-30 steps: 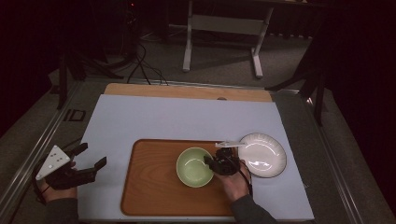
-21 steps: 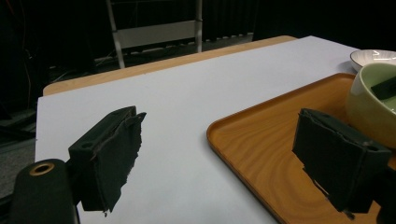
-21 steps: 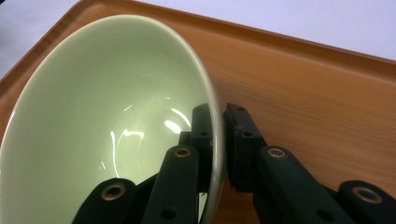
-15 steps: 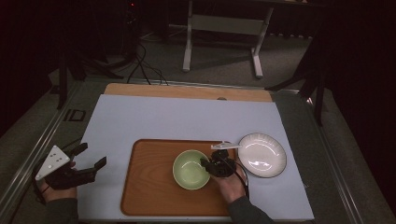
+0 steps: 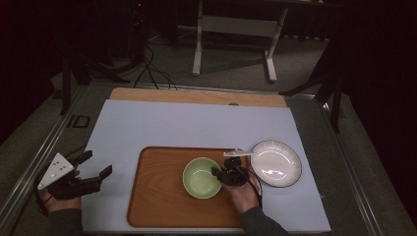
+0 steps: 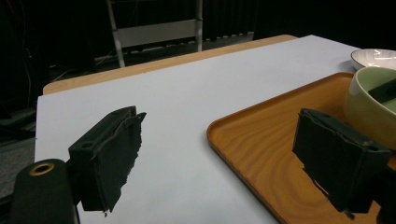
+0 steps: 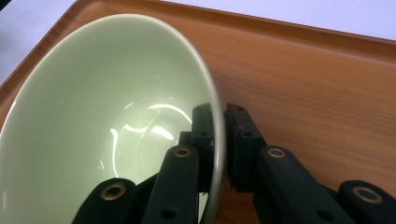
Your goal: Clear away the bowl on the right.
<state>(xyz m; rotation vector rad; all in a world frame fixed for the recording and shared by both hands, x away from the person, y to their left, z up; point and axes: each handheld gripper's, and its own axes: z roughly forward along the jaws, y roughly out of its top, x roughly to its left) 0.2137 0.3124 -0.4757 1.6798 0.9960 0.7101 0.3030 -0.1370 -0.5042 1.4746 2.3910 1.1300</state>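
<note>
A pale green bowl [image 5: 200, 177] sits on the wooden tray [image 5: 157, 196], toward its right side. My right gripper [image 5: 217, 173] is shut on the bowl's right rim, one jaw inside and one outside; up close the rim [image 7: 215, 140] runs between the two black jaws. The bowl [image 7: 102, 116] is empty. My left gripper [image 5: 96, 164] rests open at the table's left edge, well clear of the tray. Between its spread jaws I see the tray's corner [image 6: 243, 140] and the bowl [image 6: 369, 105] at far right.
A white plate [image 5: 275, 163] lies on the white mat [image 5: 196, 123] just right of the tray, close to my right hand; its rim [image 6: 373, 57] shows behind the bowl. A wooden strip runs along the table's far edge [image 5: 196, 96].
The right gripper has carried the bowl a little leftward along the tray, away from the white plate. The left gripper has stayed in place.
</note>
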